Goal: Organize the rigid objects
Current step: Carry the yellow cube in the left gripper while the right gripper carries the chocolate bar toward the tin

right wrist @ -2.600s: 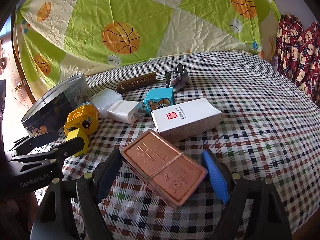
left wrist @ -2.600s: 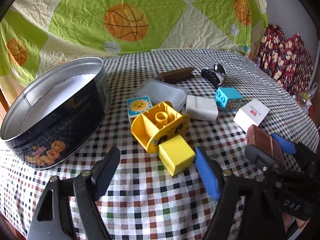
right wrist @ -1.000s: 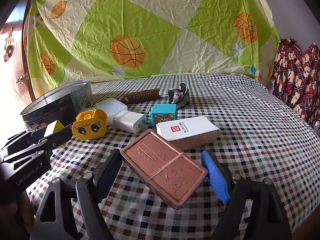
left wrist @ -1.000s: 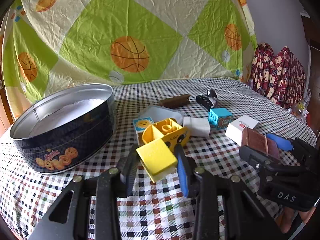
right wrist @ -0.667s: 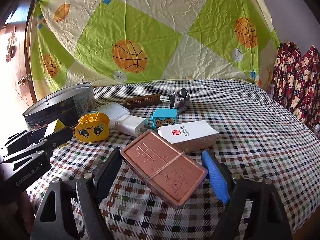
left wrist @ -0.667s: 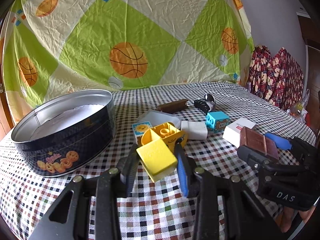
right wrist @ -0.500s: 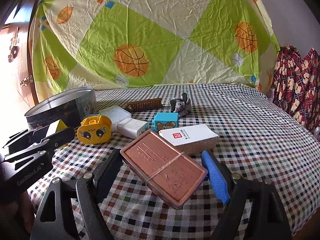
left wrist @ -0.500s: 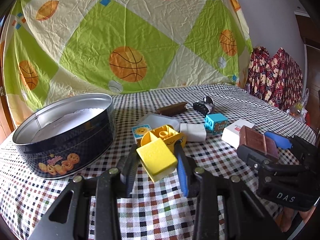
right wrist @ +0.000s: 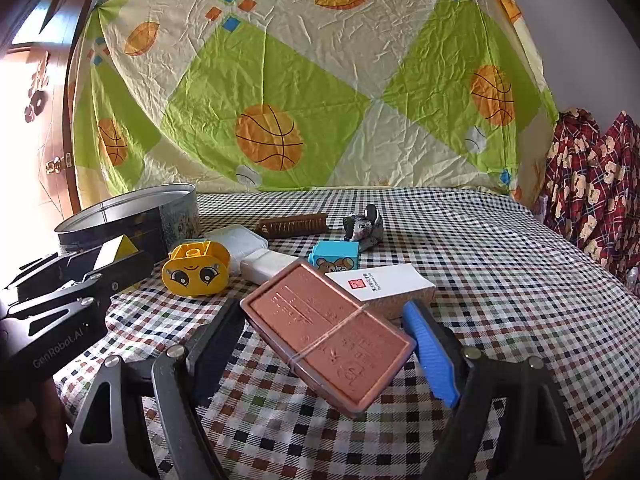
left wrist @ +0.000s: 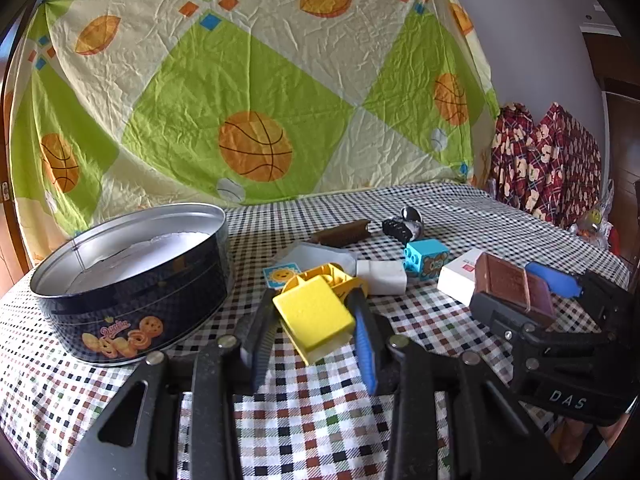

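My left gripper [left wrist: 312, 314] is shut on a yellow cube block [left wrist: 316, 320] and holds it just above the checked tablecloth [left wrist: 304, 424]. To its left stands the round dark cookie tin [left wrist: 132, 300], open, with white lining inside. My right gripper [right wrist: 324, 320] is shut on a flat brown embossed tin [right wrist: 332, 332] bound with a rubber band, held tilted above the cloth. The left wrist view shows that right gripper [left wrist: 520, 292] at the right. A yellow face block [right wrist: 196, 268] sits on the cloth behind the cube.
On the cloth lie a white carton [right wrist: 384, 284], a blue bear block [right wrist: 336, 260], a white charger [right wrist: 268, 266], a brown comb [right wrist: 292, 226], a grey mouse figure [right wrist: 366, 228] and a sun tile [left wrist: 282, 274]. A basketball sheet hangs behind; red plaid cloth [right wrist: 592, 184] lies right.
The left gripper, open around the yellow cube at first, has shut on it and lifted it. Both grippers have tipped upward slightly. The right one keeps its hold on the brown tin.
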`<action>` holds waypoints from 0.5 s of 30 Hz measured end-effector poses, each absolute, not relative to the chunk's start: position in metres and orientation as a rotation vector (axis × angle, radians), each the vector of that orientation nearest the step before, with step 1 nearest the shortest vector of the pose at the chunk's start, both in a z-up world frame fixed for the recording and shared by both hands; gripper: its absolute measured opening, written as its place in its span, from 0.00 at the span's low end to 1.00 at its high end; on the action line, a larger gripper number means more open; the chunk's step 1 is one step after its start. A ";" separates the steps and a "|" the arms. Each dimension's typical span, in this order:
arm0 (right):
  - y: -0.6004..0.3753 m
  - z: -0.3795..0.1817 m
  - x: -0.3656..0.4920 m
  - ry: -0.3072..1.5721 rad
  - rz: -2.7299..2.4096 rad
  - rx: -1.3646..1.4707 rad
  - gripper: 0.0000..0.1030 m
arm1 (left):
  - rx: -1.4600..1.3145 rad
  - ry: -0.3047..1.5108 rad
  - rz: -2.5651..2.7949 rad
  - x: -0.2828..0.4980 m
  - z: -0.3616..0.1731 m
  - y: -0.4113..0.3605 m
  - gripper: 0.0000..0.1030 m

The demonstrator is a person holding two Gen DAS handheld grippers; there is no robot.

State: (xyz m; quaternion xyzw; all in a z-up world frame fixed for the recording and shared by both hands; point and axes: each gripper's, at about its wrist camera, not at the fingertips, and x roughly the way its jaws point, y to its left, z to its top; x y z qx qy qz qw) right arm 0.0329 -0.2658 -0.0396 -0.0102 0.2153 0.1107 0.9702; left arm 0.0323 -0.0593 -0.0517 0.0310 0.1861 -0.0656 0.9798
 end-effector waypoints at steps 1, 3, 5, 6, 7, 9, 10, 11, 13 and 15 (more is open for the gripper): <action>-0.266 -0.040 0.033 0.434 0.224 -0.019 0.81 | 0.062 0.372 -0.133 0.032 -0.052 -0.059 0.34; -0.266 -0.039 0.032 0.429 0.224 -0.020 0.81 | 0.062 0.364 -0.133 0.031 -0.051 -0.059 0.34; -0.266 -0.039 0.032 0.422 0.225 -0.022 0.81 | 0.060 0.355 -0.135 0.030 -0.051 -0.058 0.34; -0.266 -0.039 0.031 0.420 0.225 -0.022 0.81 | 0.060 0.352 -0.135 0.029 -0.050 -0.058 0.34; -0.266 -0.039 0.031 0.418 0.225 -0.023 0.81 | 0.060 0.349 -0.135 0.029 -0.050 -0.058 0.34; -0.266 -0.039 0.031 0.414 0.225 -0.023 0.81 | 0.056 0.342 -0.136 0.028 -0.050 -0.058 0.34; -0.265 -0.039 0.031 0.411 0.226 -0.025 0.81 | 0.053 0.340 -0.135 0.027 -0.050 -0.057 0.34; -0.265 -0.039 0.030 0.409 0.226 -0.026 0.81 | 0.048 0.339 -0.136 0.027 -0.050 -0.056 0.34; -0.265 -0.039 0.030 0.405 0.226 -0.028 0.81 | 0.044 0.339 -0.139 0.026 -0.050 -0.055 0.34; -0.264 -0.039 0.030 0.414 0.223 -0.029 0.81 | 0.043 0.336 -0.137 0.026 -0.049 -0.054 0.34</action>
